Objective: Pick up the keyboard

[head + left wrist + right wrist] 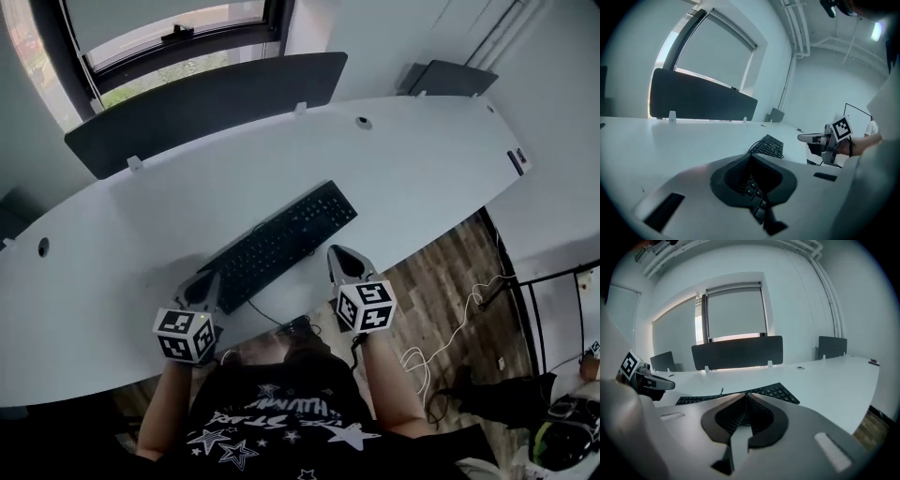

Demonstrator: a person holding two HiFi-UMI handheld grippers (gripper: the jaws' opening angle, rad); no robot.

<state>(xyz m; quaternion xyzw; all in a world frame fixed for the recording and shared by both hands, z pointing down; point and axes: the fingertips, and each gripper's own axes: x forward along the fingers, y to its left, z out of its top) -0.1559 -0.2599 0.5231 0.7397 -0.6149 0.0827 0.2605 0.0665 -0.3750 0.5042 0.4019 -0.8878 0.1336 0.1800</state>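
A black keyboard (281,242) lies diagonally on the white desk (112,253), its cable trailing off the near edge. My left gripper (208,279) is shut and empty, its tip just at the keyboard's near-left end. My right gripper (339,251) is also shut and empty, hovering by the desk's front edge to the near right of the keyboard. In the left gripper view the keyboard (768,146) shows beyond the closed jaws, with the right gripper (806,138) off to the right. In the right gripper view the keyboard (780,391) lies just past the closed jaws.
A dark privacy screen (206,103) stands along the desk's far edge, below a window. A small dark item (516,161) rests at the desk's far right end. Cables (450,337) lie on the wooden floor to the right. The person's torso in a black shirt (272,422) is close to the desk.
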